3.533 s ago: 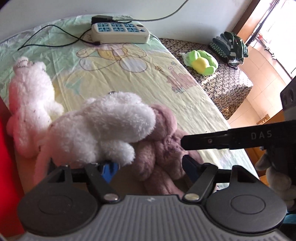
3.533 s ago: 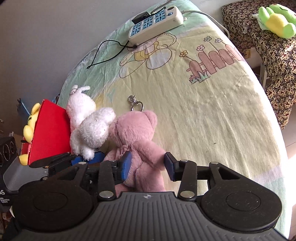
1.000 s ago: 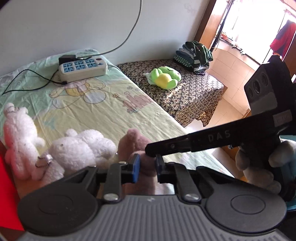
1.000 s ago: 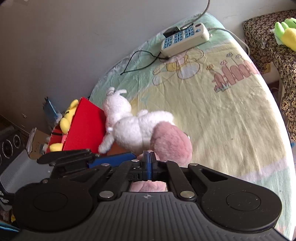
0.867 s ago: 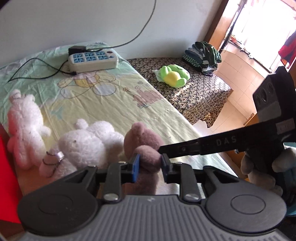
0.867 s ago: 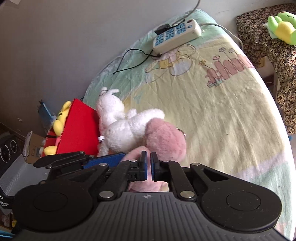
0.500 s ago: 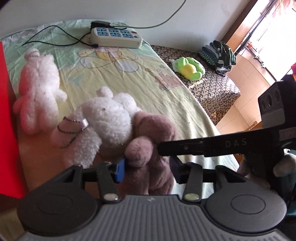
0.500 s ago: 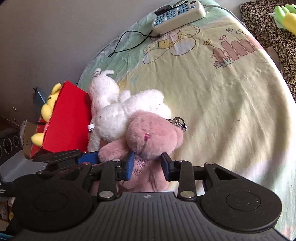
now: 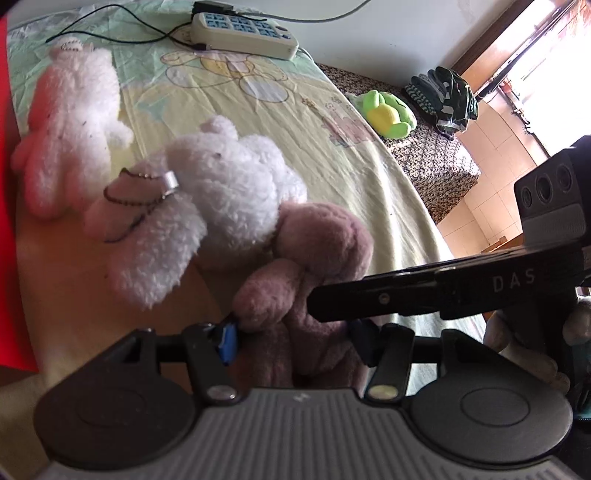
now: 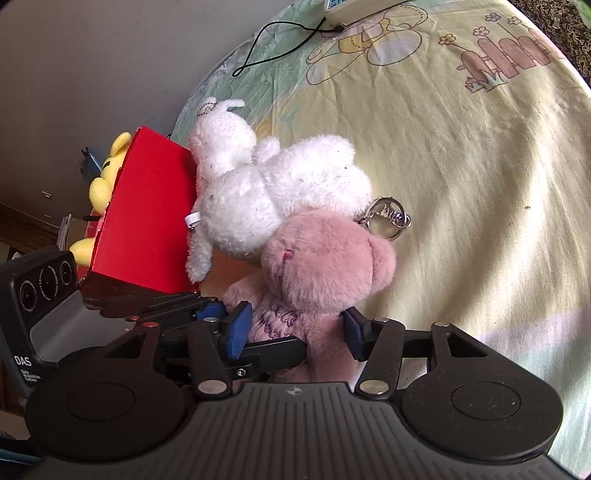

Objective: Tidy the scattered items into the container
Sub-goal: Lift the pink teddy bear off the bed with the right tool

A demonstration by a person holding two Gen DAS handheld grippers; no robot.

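A pink plush bear (image 10: pixel 325 266) lies on the yellow bedsheet, also in the left wrist view (image 9: pixel 314 266). My right gripper (image 10: pixel 293 328) is open with its pads on either side of the bear's body. My left gripper (image 9: pixel 295 338) is open around the same bear from the other side. A large white plush (image 10: pixel 284 195) leans on the bear; it also shows in the left wrist view (image 9: pixel 221 192). A smaller white plush (image 10: pixel 221 136) rests against the red container (image 10: pixel 144 210), which holds a yellow plush (image 10: pixel 107 170).
A white power strip (image 9: pixel 243 31) with a black cable lies at the far end of the bed. A key ring (image 10: pixel 388 218) hangs off the pink bear. A green and yellow plush (image 9: pixel 388 114) and folded clothes (image 9: pixel 443 96) sit on a patterned stool beyond the bed's edge.
Both grippers were shut or nearly shut a second ago and have opened. Both have moved down and closer, so each now straddles the pink bear.
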